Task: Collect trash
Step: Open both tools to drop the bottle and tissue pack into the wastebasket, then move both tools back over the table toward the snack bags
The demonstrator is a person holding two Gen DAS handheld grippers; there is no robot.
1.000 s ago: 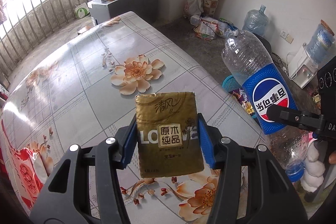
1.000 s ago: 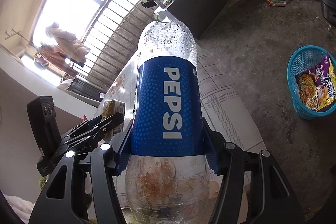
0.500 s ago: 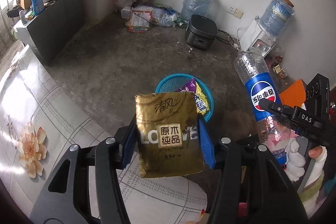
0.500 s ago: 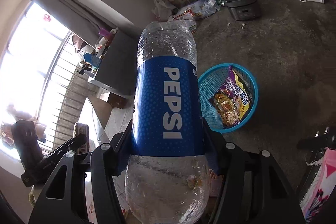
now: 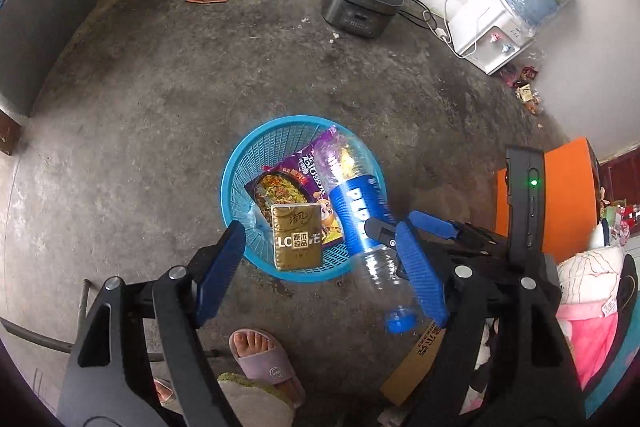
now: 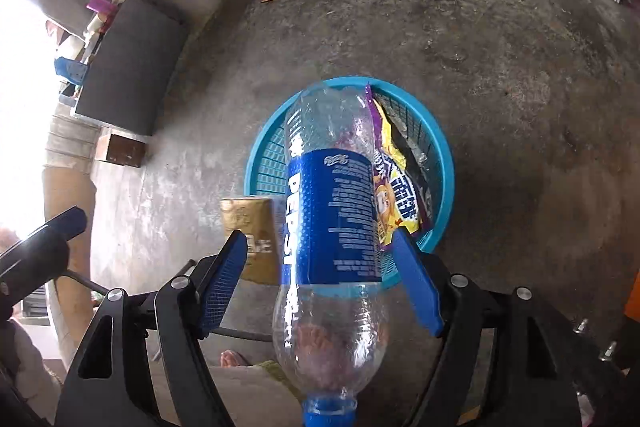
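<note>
Basket (image 5: 236,163) of blue plastic mesh sits on the concrete floor (image 5: 160,87) right under both my hands, with a purple noodle wrapper (image 5: 298,183) already lying in it. My left fingers (image 5: 320,267) have just been opening and now stand wide apart; the gold tissue pack (image 5: 297,237) is free of the blue pads, upright over the near part of the basket, with clear gaps on both sides. My right fingers (image 6: 320,279) have just been opening too. The Pepsi bottle (image 6: 332,219) is between them, cap toward me and base over the basket, but neither pad presses on it; the left pad stands well off, the right one just beside the label. In the right wrist view the tissue pack shows blurred to the left of the bottle. A foot in a pale slipper (image 5: 268,359) stands on the floor near the basket.
</note>
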